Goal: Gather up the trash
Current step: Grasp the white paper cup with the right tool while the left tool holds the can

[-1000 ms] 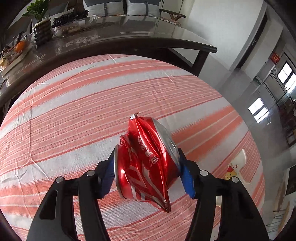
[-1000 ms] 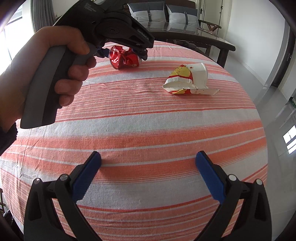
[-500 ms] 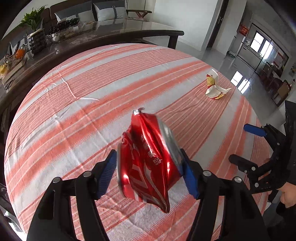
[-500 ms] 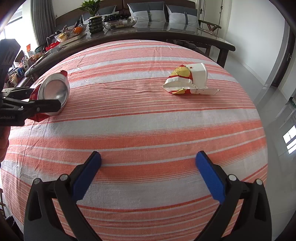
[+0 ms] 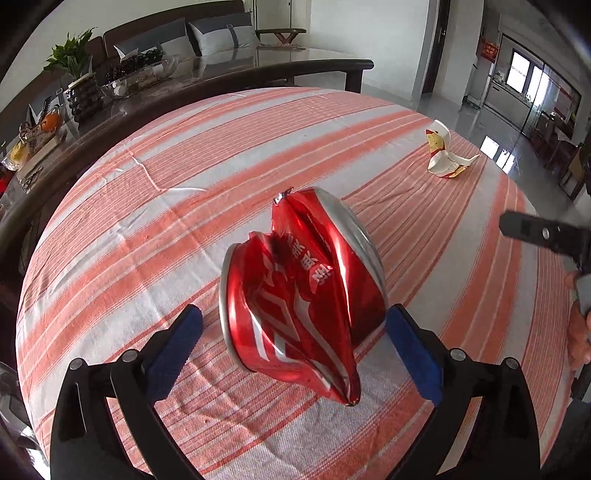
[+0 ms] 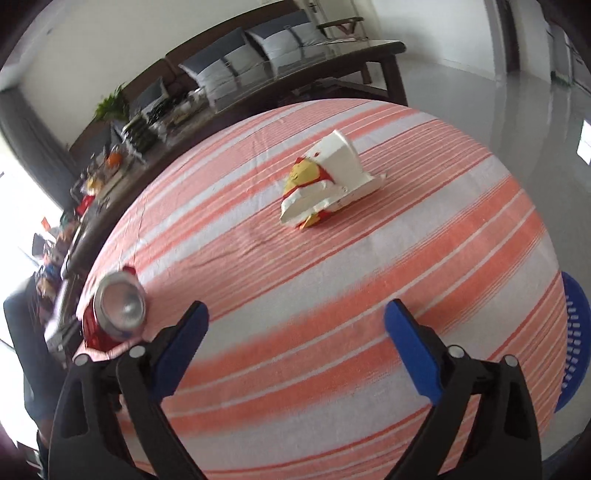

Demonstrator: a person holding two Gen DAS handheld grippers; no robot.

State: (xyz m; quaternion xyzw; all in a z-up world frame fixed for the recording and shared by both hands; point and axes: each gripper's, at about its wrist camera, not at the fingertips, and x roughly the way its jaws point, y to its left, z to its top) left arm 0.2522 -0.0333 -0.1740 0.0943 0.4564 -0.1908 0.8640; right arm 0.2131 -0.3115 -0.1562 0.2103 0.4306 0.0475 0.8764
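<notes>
Daylight filled the room, and windows beyond the crushed red can (image 5: 299,284) threw bright patches on the glossy floor; the can's foil glinted and shadowed the striped tablecloth (image 5: 155,236) beneath it. The right wrist view was motion-blurred, worst around the can (image 6: 118,310), with a blown-out window to its left. Both views bowed strongly and darkened at the rim.

Home living and dining area. Table under an orange-and-white striped cloth (image 5: 155,206); beside it a long dark glass-topped table (image 5: 236,70) carrying a potted plant (image 5: 72,55), a fruit bowl (image 5: 138,74) and household clutter. Sofa with grey cushions (image 5: 218,33) against the wall. Glossy tiled floor (image 6: 498,103); glazed doors (image 5: 532,85) open to another room.
</notes>
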